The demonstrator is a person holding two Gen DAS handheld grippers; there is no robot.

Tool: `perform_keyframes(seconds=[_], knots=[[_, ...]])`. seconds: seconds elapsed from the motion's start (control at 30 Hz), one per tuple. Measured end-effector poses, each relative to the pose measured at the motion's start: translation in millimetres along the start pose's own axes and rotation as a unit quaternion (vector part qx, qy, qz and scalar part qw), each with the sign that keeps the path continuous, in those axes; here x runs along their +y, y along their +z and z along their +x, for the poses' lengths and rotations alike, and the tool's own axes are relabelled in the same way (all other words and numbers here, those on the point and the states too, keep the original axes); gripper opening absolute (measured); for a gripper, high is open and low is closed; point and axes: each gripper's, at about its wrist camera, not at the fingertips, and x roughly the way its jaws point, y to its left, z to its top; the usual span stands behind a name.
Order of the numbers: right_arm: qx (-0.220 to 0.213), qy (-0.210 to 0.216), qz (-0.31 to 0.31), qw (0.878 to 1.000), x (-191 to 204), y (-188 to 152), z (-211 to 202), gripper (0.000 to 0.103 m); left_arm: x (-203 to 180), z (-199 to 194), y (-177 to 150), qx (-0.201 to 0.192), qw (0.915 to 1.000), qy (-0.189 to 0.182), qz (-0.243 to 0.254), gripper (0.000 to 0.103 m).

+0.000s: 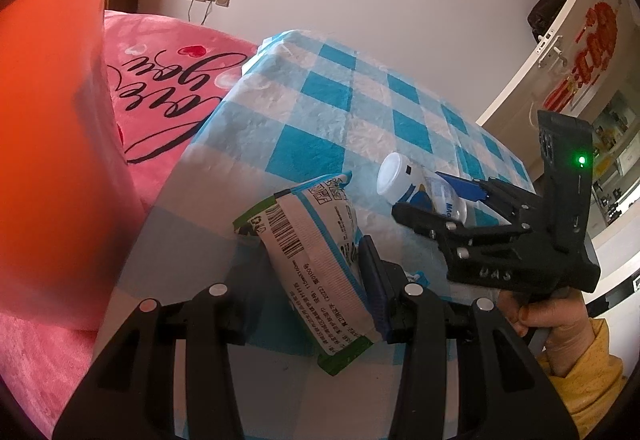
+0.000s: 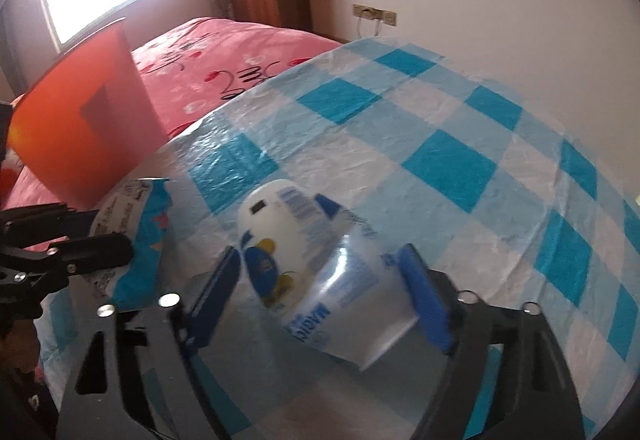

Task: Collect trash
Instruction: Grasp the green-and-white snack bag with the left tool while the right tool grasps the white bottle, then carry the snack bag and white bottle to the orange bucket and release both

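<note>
With the left gripper (image 1: 316,276) clamped on a snack wrapper (image 1: 316,252), the right gripper (image 2: 320,292) straddles a toppled cup (image 2: 316,280) on the checked tablecloth (image 2: 440,160), jaws not yet visibly pressing it, so squeezing and lifting likely comes next.

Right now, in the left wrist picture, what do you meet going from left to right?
Orange bin → pink blanket → snack wrapper held in the left gripper → white cup → right gripper.

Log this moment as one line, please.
left tongs: shut on packet | right tongs: around cup, grip unclear | bin: left
</note>
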Motion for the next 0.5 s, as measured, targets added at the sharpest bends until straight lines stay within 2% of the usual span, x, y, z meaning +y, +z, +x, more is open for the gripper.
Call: perform_keyframes(seconds=[0.5], knots=[[-0.031, -0.025, 0.104, 0.994, -8.7, -21.4, -28.5, 0.076, -4.8, -22.0, 3.2, -0.019, 0.9995, -0.02, 0.013, 0.045]])
